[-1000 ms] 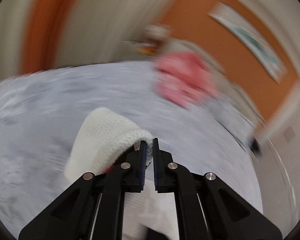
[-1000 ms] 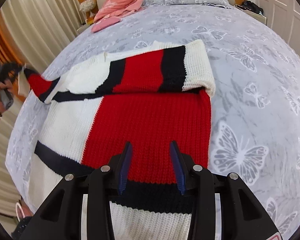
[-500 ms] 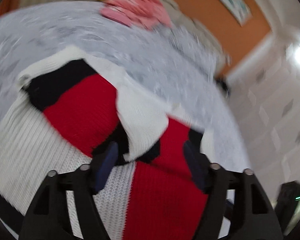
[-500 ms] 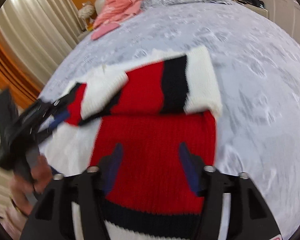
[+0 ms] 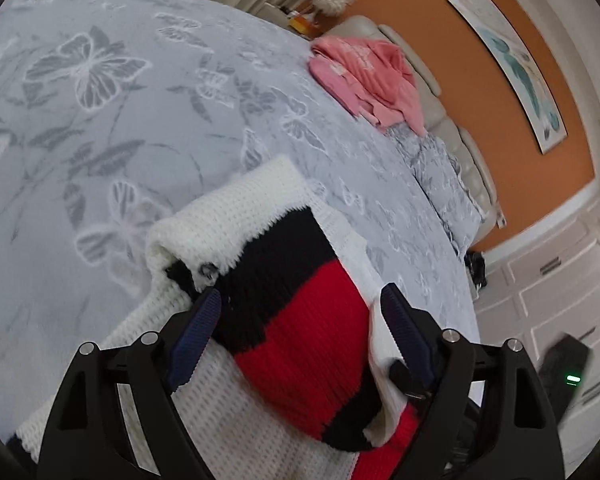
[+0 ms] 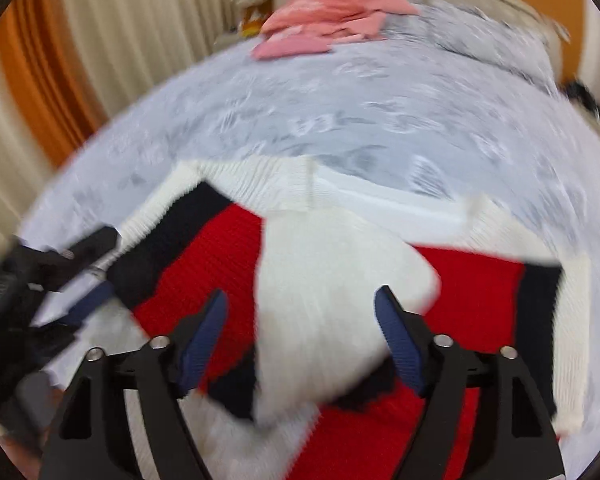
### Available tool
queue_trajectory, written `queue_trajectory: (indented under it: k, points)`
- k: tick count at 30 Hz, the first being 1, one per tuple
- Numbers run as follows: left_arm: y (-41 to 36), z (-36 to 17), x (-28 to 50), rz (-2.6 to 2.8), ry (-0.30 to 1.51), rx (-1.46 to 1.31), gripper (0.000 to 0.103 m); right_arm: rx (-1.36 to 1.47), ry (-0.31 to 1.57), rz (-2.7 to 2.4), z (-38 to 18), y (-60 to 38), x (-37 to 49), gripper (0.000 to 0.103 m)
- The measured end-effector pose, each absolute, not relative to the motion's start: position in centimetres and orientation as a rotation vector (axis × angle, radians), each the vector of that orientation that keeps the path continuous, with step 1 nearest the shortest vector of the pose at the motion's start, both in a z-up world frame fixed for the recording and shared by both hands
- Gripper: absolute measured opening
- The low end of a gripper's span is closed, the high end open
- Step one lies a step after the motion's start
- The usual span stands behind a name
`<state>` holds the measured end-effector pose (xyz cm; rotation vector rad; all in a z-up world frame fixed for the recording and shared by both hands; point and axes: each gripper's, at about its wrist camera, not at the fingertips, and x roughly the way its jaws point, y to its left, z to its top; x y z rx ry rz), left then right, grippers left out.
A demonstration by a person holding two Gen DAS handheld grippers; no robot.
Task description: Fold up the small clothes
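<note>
Sweater (image 6: 340, 280) is lying across the bed (image 6: 340, 112) at frame centre, sleeves folded inward, while left gripper (image 5: 300, 316) and right gripper (image 6: 300, 312) are hovering wide apart and empty; next grasp is calling for pinching both hem corners evenly.

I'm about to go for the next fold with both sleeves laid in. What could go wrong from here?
1. The left sleeve is bunched and humped rather than flat on the sweater, so folding over it may trap a lump.
2. Both the left hand-held gripper and the right hand-held gripper are open close over the knit; the open jaws could snag or drag the loose sleeve.
3. The right wrist view is blurred, so a grasp aimed now may miss the edge.
</note>
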<state>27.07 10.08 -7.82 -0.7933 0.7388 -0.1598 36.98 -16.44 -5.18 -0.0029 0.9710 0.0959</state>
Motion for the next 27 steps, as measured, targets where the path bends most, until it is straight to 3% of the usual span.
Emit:
queue_trajectory:
  k: [1, 3, 4, 9, 15, 17, 20, 21, 22, 24, 25, 26, 27]
  points:
    - [9.9, -8.5, 27.6, -0.155, 0.746, -0.806, 0.08, -0.041, 0.993, 0.081, -6.2, -15.7, 37.8, 0.071]
    - [10.3, -9.4, 27.8, -0.155, 0.756, -0.855, 0.08, -0.054, 1.008, 0.071, -7.1, -15.9, 38.4, 0.019]
    - [10.3, -9.9, 27.7, -0.161, 0.756, -0.871, 0.08, -0.005, 0.989, 0.083, -6.4, -17.0, 38.2, 0.007]
    - [10.3, -10.5, 28.6, -0.167, 0.756, -0.893, 0.08, 0.33, 0.825, -0.017, -0.9, -27.3, 32.5, 0.007]
    - [9.8, -11.6, 29.9, -0.194, 0.794, -0.93, 0.08, 0.604, 0.97, -0.026, -7.6, -33.9, 29.3, 0.01]
    - [9.9, -11.6, 30.1, -0.2, 0.794, -0.934, 0.08, 0.653, 0.983, -0.029, -8.6, -34.2, 29.3, 0.019]
    - [10.3, -12.0, 30.2, -0.205, 0.792, -0.973, 0.08, 0.659, 0.948, -0.05, -8.5, -34.8, 28.9, 0.049]
    - [10.5, -12.2, 30.2, -0.209, 0.786, -0.997, 0.08, 0.672, 0.934, -0.055, -8.5, -35.1, 28.6, 0.051]
    - [10.6, -12.3, 30.2, -0.215, 0.778, -1.012, 0.079, 0.691, 0.923, -0.057, -8.6, -35.6, 28.5, 0.051]
    - [10.7, -12.3, 30.2, -0.255, 0.745, -1.045, 0.066, 0.749, 0.91, -0.046, -9.1, -36.9, 28.4, 0.048]
    - [10.6, -12.5, 30.4, -0.292, 0.733, -1.069, 0.051, 0.762, 0.911, -0.034, -9.3, -37.5, 28.5, 0.04]
    - [10.5, -12.7, 30.5, -0.311, 0.733, -1.085, 0.035, 0.764, 0.921, -0.025, -9.6, -37.7, 28.7, 0.008]
    - [10.3, -13.1, 30.7, -0.326, 0.736, -1.107, 0.024, 0.77, 0.922, -0.017, -9.5, -37.8, 28.9, 0.008]
